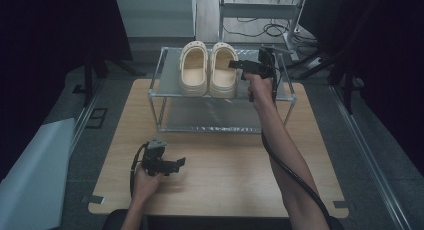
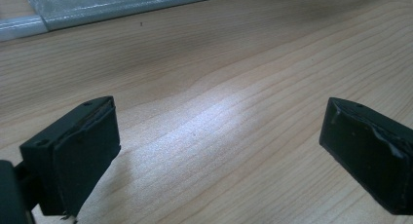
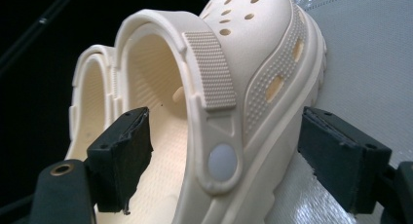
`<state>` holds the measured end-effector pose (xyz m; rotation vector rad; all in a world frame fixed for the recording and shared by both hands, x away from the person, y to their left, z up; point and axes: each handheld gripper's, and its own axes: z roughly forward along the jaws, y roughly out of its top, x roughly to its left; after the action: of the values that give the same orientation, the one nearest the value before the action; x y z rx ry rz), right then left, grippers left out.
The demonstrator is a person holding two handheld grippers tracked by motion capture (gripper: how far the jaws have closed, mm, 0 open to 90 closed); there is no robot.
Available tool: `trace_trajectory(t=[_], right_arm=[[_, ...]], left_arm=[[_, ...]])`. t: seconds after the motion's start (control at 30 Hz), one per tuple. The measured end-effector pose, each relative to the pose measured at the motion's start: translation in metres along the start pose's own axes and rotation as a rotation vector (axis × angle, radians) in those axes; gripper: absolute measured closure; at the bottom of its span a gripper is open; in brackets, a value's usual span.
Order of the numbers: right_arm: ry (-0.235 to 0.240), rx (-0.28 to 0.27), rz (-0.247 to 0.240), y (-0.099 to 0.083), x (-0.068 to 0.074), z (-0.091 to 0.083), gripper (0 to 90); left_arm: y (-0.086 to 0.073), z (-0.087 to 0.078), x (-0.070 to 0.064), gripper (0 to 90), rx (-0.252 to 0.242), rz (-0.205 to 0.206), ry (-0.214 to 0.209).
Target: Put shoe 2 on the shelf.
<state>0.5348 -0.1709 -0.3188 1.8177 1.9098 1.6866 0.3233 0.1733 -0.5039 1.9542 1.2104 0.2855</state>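
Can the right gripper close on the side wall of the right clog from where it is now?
Probably yes. The right gripper is open, one jaw inside the right clog, the other outside, with the side wall between them. Nothing on the rack blocks it.

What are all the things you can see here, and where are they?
Clogs: two, cream, side by side on the rack's top shelf.
Rack: one, silver metal, two shelves, at the table's far side.
Table: one, light wood.
Right gripper: one, black, open jaws astride the right clog's side wall.
Left gripper: one, black, open, low over the table's near left.
Person's hands: two, one holding each gripper.
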Motion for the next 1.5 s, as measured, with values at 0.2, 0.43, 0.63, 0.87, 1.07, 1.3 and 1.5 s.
trace_trajectory(t=[0.2,0.43,0.63,0.87,1.07,1.3,1.5], right_arm=[[0.047,-0.004,0.010,-0.004,-0.006,-0.014,16.4],[0.091,0.007,0.009,-0.014,-0.014,-0.026,13.9],[0.127,0.019,0.002,-0.023,-0.017,-0.036,13.5],[0.164,0.049,-0.010,-0.037,-0.022,-0.047,13.5],[0.200,0.056,-0.022,-0.045,-0.023,-0.060,13.5],[0.235,0.064,-0.054,-0.056,-0.020,-0.078,13.5],[0.253,0.085,-0.074,-0.067,-0.020,-0.095,13.5]], left_arm=[[0.000,0.000,0.000,1.0,0.000,0.000,-0.003],[-0.001,0.001,-0.001,1.0,0.007,0.003,0.000],[-0.001,0.001,-0.001,1.0,0.005,0.004,0.001],[-0.001,0.001,-0.002,1.0,0.007,0.009,-0.005],[-0.001,0.002,-0.003,1.0,0.008,0.010,-0.005],[-0.001,0.002,-0.004,1.0,0.011,0.013,-0.004],[-0.001,0.001,-0.004,1.0,0.013,0.013,-0.005]])
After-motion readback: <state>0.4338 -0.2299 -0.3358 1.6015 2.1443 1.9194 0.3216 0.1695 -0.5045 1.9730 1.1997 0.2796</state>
